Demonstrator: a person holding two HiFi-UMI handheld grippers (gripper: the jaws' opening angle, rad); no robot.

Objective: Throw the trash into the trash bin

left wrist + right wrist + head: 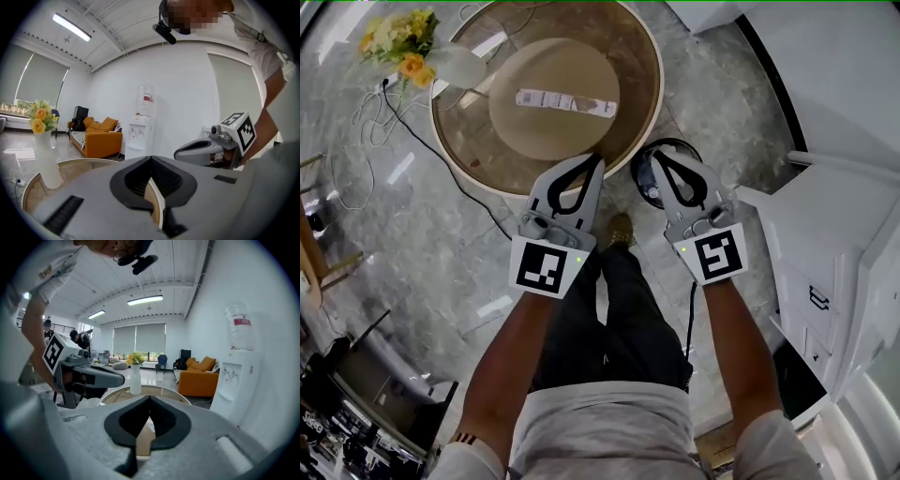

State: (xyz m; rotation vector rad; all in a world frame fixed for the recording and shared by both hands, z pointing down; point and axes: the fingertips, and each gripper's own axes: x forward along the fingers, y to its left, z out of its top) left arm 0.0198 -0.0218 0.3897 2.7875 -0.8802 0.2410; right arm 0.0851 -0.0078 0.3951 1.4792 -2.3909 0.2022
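Observation:
A long white strip of packaging (pixel 567 101) lies flat on the wooden centre of the round table (pixel 639 56). A black round trash bin (pixel 643 172) stands on the floor at the table's near right edge, partly hidden under my right gripper (pixel 656 157). That gripper is shut, its tips touching with nothing between them, as the right gripper view (pixel 150 398) also shows. My left gripper (pixel 600 159) hovers beside it over the table's near rim, also shut and empty (pixel 151 158). Both point toward the table.
A white vase (pixel 455 64) of yellow flowers stands at the table's far left. A black cable (pixel 441 155) runs over the marble floor. White cabinets (pixel 825 234) line the right side. A water dispenser (pixel 140 133) and an orange sofa (pixel 96 138) stand beyond the table.

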